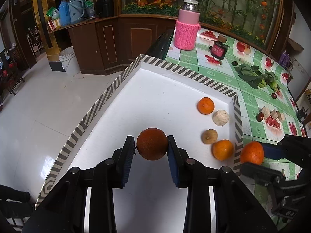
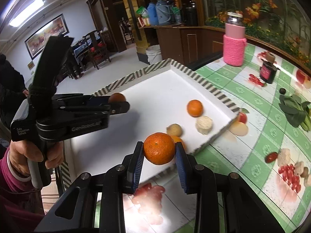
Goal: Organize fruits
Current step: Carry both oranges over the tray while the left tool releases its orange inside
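Left tongs (image 1: 151, 144): clamped on dark orange (image 1: 152, 144), above white tray (image 1: 155, 97); right tongs (image 2: 159, 151): clamped on bright orange (image 2: 159, 148), over tray's near edge; bench (image 2: 252, 145): green-checked

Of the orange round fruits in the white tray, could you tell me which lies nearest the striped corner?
The orange mandarin beside the pale fibrous chunk; the other lies nearer the camera.

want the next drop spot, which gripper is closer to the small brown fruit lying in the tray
Right. The right gripper, holding a mandarin, hangs at the tray's rim near the brown fruit. The left gripper, holding a darker orange, hangs farther off mid-tray.
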Tool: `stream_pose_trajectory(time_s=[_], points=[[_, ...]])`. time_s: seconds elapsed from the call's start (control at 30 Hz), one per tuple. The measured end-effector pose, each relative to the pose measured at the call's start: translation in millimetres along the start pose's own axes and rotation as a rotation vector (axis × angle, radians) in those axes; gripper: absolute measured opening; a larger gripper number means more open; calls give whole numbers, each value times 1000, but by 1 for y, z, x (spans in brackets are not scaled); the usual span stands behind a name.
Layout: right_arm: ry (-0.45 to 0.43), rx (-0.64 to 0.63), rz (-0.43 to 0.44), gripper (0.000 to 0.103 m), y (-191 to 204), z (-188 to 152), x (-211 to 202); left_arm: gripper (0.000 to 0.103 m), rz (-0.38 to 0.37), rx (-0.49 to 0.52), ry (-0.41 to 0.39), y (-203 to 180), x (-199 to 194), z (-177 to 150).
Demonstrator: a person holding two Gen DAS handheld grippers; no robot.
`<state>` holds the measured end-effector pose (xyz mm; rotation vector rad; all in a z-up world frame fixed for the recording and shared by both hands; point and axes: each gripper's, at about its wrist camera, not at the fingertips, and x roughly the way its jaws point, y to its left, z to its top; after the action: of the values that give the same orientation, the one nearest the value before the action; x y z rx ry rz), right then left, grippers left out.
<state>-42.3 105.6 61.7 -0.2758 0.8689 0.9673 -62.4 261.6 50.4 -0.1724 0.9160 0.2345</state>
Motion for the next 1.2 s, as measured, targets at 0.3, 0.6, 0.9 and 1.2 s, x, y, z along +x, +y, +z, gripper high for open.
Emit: stream_pose_trajectory(time_s=[0.3,0.6,0.9,1.2], points=[[55,-28,36,32,14,6,33,31,2,18,42,-1,20,15],[98,-59,24,32,19,3,58,31,39,57,88,-4,35,8],[91,-82,31,34,23,2,64,32,64,63,100,5,34,1],[68,-48,28,43,18,3,48,67,57,22,103,12,29,-2]])
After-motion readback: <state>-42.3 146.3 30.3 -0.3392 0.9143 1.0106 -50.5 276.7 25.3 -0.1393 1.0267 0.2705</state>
